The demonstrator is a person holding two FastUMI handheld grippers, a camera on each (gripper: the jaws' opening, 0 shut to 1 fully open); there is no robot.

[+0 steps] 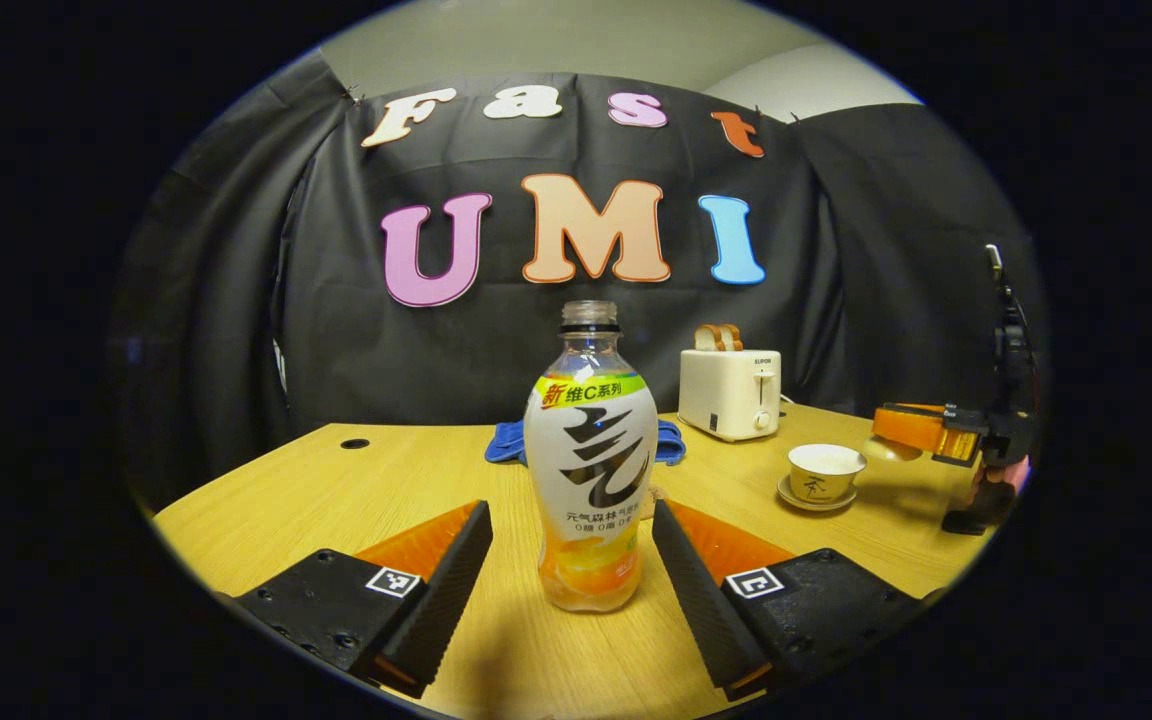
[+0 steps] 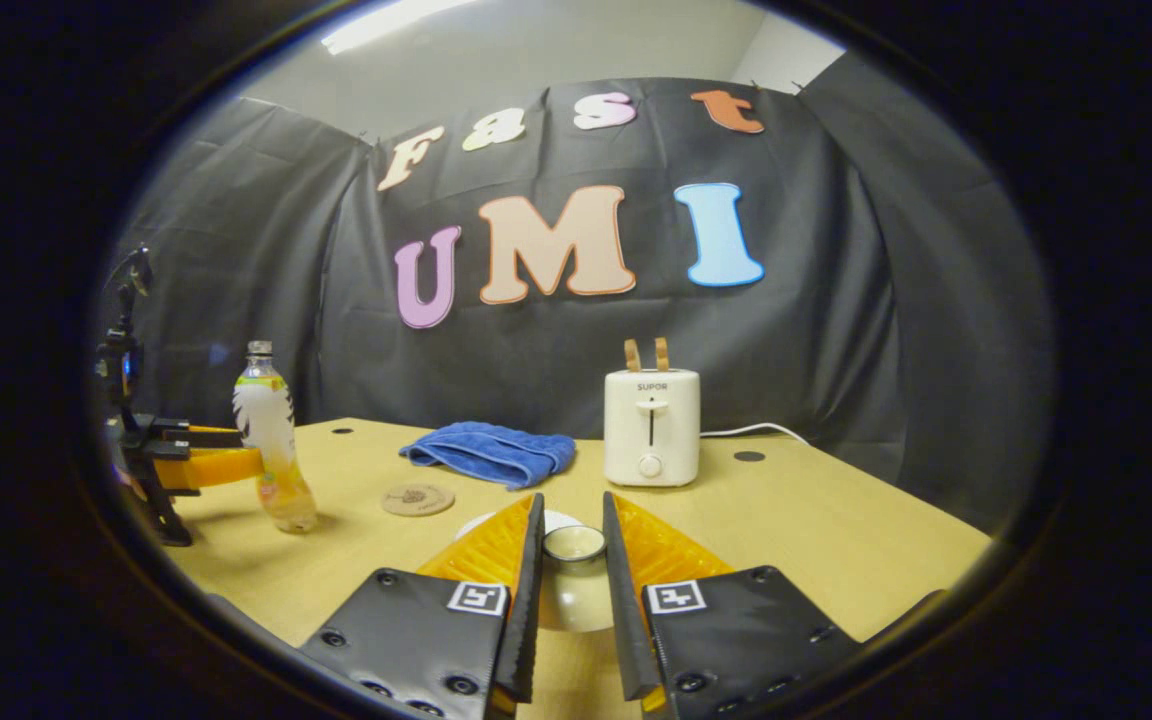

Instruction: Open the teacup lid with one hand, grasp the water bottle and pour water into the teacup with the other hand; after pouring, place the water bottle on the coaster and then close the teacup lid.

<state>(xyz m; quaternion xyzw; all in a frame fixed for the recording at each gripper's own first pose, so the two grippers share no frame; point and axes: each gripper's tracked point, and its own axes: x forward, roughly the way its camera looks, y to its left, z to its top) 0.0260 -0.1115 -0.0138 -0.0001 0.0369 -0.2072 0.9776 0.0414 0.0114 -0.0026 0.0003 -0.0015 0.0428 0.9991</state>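
Between the spread fingers of the left gripper (image 1: pixel 572 560) stands the bottle (image 1: pixel 590 465), upright on the table (image 1: pixel 416 480), uncapped, with a gap on each side, so neither finger touches it. Behind the bottle lies a blue cloth (image 1: pixel 506 440), partly hidden. Ahead and to the right of that gripper sits a toaster (image 1: pixel 730 392) with bread in its slots, and nearer, the cup (image 1: pixel 824 472) on its saucer (image 1: pixel 814 502), open at the top. Far right in the left gripper view, the right gripper (image 1: pixel 894 447) hangs just above the table beside the cup, a pale round lid (image 1: pixel 891 451) at its tip. In the right gripper view, the right gripper (image 2: pixel 573 550) has its fingers close together, pinching the lid (image 2: pixel 574 543) by its knob, both fingers against it; the lid's pale body shows below between them. Ahead of this gripper is the toaster (image 2: pixel 651 427) with a white cord running right, and the cloth (image 2: pixel 489 452) ahead-left. Closer on the left lies the round coaster (image 2: pixel 418 499), flat and bare. Farther left stands the bottle (image 2: pixel 274 452), with the left gripper (image 2: pixel 246 455) at its side, fingers reaching toward it from the left edge; whether they touch it can't be told from here. The coaster lies between the bottle and the right gripper, apart from both.
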